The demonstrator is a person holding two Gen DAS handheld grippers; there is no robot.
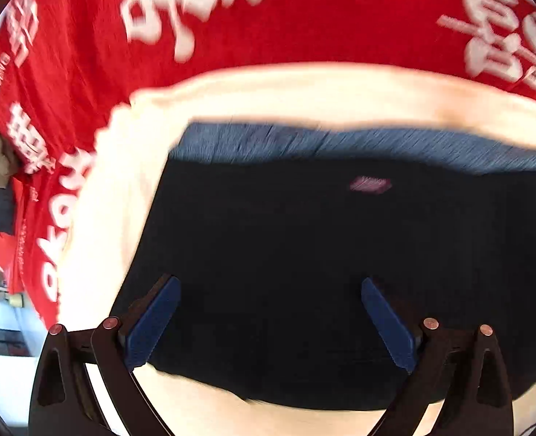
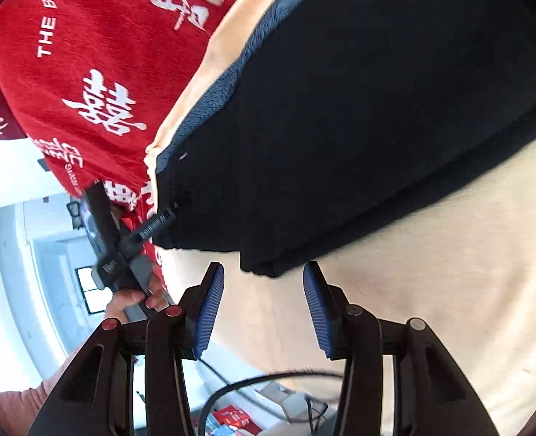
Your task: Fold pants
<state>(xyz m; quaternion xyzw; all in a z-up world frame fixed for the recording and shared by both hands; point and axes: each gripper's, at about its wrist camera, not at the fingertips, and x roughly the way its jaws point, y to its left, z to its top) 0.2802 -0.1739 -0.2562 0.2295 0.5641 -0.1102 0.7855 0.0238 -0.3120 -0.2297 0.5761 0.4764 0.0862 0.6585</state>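
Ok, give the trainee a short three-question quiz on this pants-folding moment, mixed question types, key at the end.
1. True or false: the right claw is clamped on the dark pants.
2. Multiple choice: what lies directly under the pants? A) a cream cloth B) bare wood C) a metal tray
3. Fill in: beyond the cream cloth lies a ___ cloth printed with white characters.

Key: 1 false, both pads stand apart with nothing between them, short of the pants' edge. 2 A. 3 red.
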